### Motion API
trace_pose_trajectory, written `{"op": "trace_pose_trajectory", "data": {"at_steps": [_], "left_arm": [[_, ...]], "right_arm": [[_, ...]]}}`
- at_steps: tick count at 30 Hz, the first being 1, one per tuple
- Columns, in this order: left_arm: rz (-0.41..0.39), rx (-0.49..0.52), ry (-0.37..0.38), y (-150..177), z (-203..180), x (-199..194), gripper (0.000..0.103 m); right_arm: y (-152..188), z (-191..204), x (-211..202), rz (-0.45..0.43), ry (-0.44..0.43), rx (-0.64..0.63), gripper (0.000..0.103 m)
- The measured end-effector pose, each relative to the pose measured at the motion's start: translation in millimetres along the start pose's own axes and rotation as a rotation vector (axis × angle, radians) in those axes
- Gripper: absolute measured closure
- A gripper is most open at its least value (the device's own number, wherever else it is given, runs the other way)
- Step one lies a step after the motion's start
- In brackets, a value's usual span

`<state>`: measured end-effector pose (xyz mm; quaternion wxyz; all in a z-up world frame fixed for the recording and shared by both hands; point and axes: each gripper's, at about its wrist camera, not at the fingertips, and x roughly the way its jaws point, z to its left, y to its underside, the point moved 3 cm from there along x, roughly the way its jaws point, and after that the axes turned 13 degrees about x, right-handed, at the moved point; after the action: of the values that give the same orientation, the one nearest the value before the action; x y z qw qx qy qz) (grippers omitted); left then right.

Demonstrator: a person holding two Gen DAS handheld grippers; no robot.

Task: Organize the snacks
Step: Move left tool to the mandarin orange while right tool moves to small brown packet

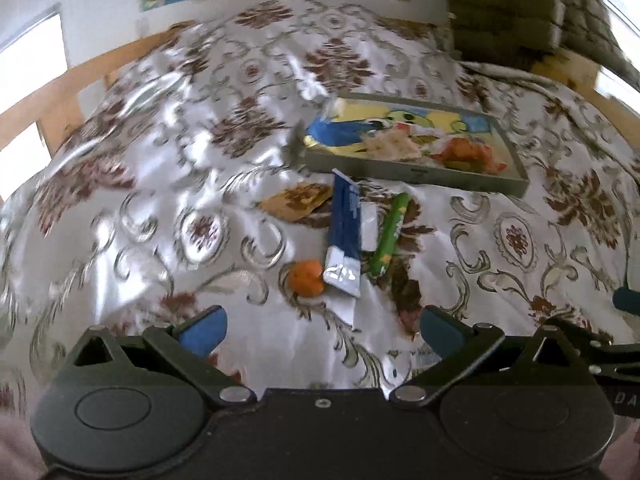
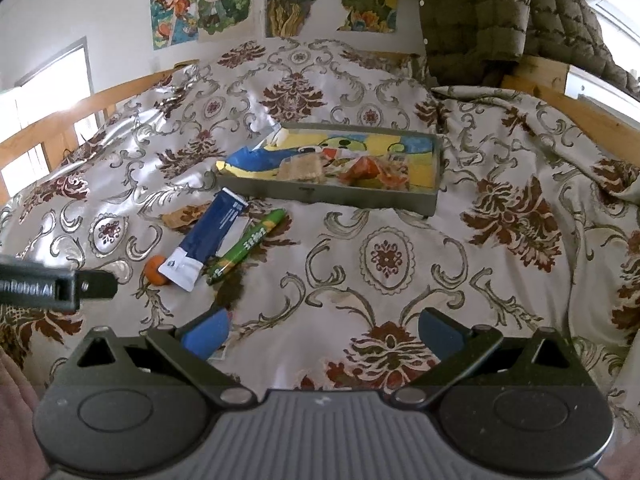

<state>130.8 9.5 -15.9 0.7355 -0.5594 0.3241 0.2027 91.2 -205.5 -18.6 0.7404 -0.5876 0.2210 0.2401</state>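
Right up against my lens on the left side is the left gripper (image 1: pixel 322 330), blue pads spread wide with nothing between them, hanging over the patterned bedspread (image 1: pixel 160 184). Same deal on the other camera: right gripper (image 2: pixel 324 332) is spread apart too, holding nothing, above a brown flower print on the cloth.

Snacks-wise, there's a loose little cluster just ahead of the left gripper. A small orange round snack (image 1: pixel 306 278) sits touching the white end of a long blue and white packet (image 1: pixel 344 240). Just beside that packet, on its right, lies a green stick pack (image 1: pixel 388 236), with a bit of white wrapper showing between the two. A tan flat packet (image 1: pixel 298 202) lies behind them to the left, partly tucked under the blue one as far as I can tell.

Beyond the cluster is the grey tray (image 1: pixel 416 176), a shallow rectangle with a cartoon print on the bottom. It has a blue bag (image 2: pixel 256 160) at its left end hanging over the rim, plus an orange wrapped snack (image 2: pixel 362 170) and something pale and crumpled between them that I can't make out.

Further out: wooden bed rail (image 2: pixel 132 84), posters (image 2: pixel 204 0) on the wall, and a quilted olive jacket (image 2: pixel 480 16) hanging at the right.
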Motion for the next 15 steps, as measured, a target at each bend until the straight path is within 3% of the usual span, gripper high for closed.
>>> {"op": "trace_pose_trajectory", "data": {"at_steps": [4, 9, 15], "left_arm": [[0.026, 0.055, 0.062, -11.4, 5.7, 12.1, 0.001], [0.075, 0.005, 0.158, -19.9, 23.2, 36.0, 0.001], [0.113, -0.066, 0.204, -27.3, 42.7, 73.0, 0.001]], "right_arm": [[0.4, 1.6, 2.8, 0.018, -0.036, -0.011, 0.0], [0.8, 5.9, 8.2, 0.05, -0.083, -0.021, 0.0], [0.9, 8.6, 25.1, 0.125, -0.152, -0.012, 0.0]]}}
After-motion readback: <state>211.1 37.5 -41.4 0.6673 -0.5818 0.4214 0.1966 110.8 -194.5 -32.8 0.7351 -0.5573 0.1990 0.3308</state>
